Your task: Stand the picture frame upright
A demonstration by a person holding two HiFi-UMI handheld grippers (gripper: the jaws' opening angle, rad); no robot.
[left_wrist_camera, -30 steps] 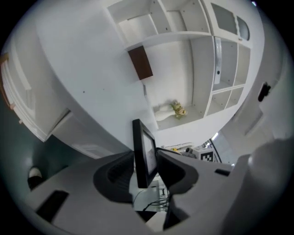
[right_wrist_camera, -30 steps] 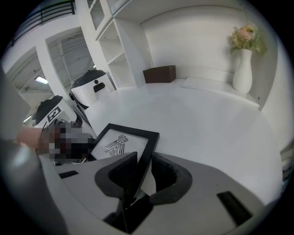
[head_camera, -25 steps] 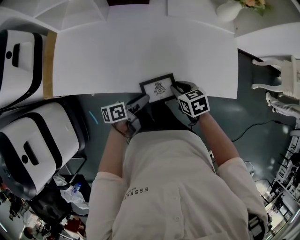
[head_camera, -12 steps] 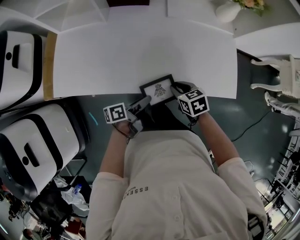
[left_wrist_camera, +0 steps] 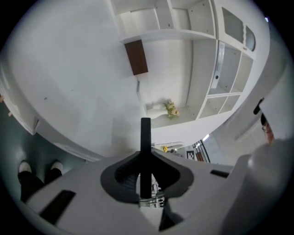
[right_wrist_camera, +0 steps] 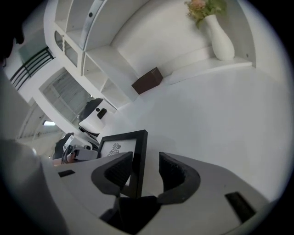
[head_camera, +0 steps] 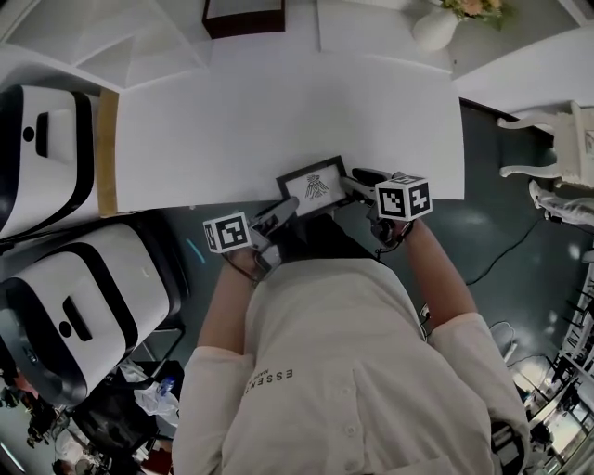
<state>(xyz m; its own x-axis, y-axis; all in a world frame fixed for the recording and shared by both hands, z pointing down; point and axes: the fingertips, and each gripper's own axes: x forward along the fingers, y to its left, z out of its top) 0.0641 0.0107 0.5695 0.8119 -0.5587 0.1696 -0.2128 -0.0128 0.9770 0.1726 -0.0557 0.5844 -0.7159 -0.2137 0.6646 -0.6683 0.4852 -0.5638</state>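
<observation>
The picture frame (head_camera: 314, 186) is black with a white print, and it sits at the near edge of the white table (head_camera: 278, 111) with its face toward me. My left gripper (head_camera: 276, 215) is shut on the frame's lower left edge. In the left gripper view that edge shows as a thin black strip (left_wrist_camera: 145, 137) pinched between the pads of the left gripper (left_wrist_camera: 145, 173). My right gripper (head_camera: 360, 183) is at the frame's right side and its jaws are opening. The frame's right edge (right_wrist_camera: 139, 153) stands between the right gripper's (right_wrist_camera: 144, 166) pads, and the right pad is clear of it.
A brown box (head_camera: 243, 16) and a white vase with flowers (head_camera: 434, 28) stand at the table's far side. Two white and black machines (head_camera: 65, 306) stand on the left, close to my left arm. A white chair (head_camera: 566, 153) and a floor cable (head_camera: 501, 250) are on the right.
The left gripper has closed onto the frame's left edge. The right gripper's jaws have spread off the frame's right edge. The head camera has shifted, so the far box shows.
</observation>
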